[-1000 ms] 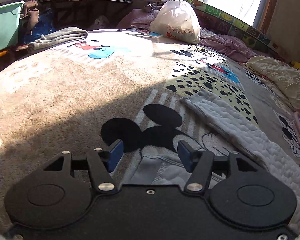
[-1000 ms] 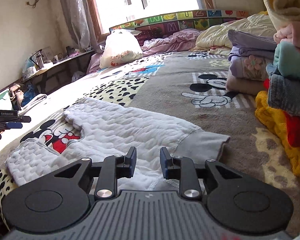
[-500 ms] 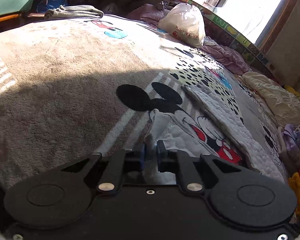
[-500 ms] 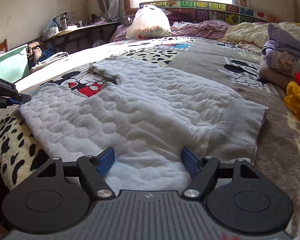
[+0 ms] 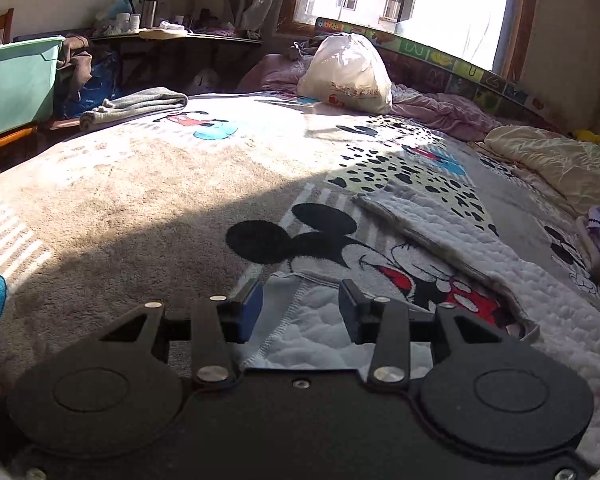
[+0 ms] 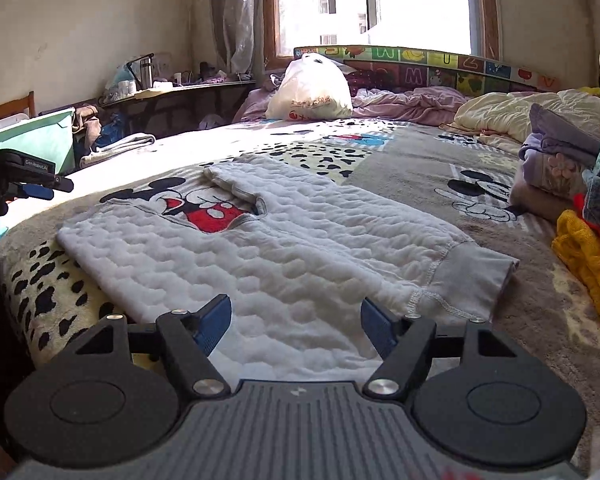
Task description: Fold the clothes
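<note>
A white quilted garment (image 6: 260, 248) with grey cuffs lies spread flat on the Mickey Mouse blanket (image 6: 420, 168). My right gripper (image 6: 296, 324) hovers over its near edge. Its jaws are wide apart and closing slightly, and the pads are not pressing on the cloth below. In the left wrist view, one grey-hemmed end of the garment (image 5: 300, 320) lies on the blanket (image 5: 140, 200) under my left gripper (image 5: 300, 308). The left jaws are opening and the pads are clear of the cloth. The left gripper (image 6: 40, 190) also shows at the far left of the right wrist view.
A white plastic bag (image 6: 310, 88) sits at the head of the bed. Stacked folded clothes (image 6: 560, 168) and a yellow knit (image 6: 580, 256) line the right side. A green bin (image 5: 16, 84) and a folded grey towel (image 5: 136, 104) are at the left. A cream quilt (image 5: 552, 164) lies at the far right.
The left gripper was open, then shut on the garment's end half a second ago, and now stands open with the end lying flat. The right gripper's jaws went from narrow to wide.
</note>
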